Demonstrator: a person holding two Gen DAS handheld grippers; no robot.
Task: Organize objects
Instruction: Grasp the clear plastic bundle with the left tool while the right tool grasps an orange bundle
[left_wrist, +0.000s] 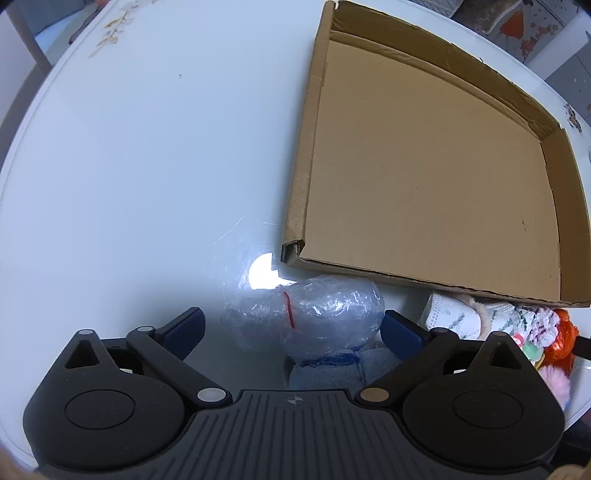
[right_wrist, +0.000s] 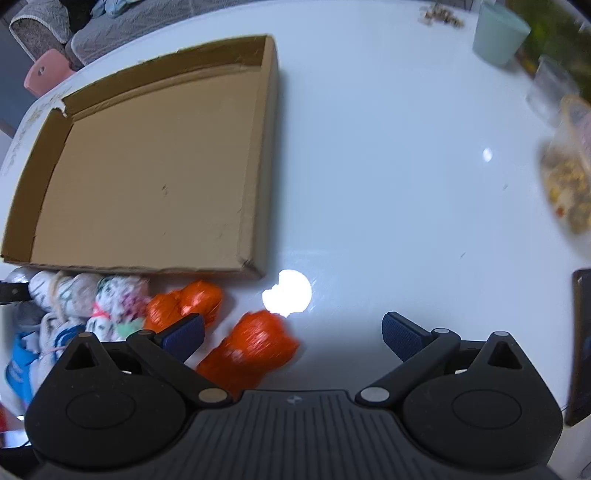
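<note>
A shallow cardboard tray (left_wrist: 424, 177) lies empty on a glossy white table (left_wrist: 147, 166). Along its near edge sit a clear plastic bundle (left_wrist: 306, 317) and 2 orange mesh bundles (right_wrist: 251, 347). The left gripper (left_wrist: 291, 328) and right gripper (right_wrist: 293, 332) hang above them, jaws apart, gripping nothing.

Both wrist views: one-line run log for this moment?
left gripper: open, over clear plastic-wrapped bundle | right gripper: open, over orange mesh bundle | shallow brown cardboard box: empty
</note>
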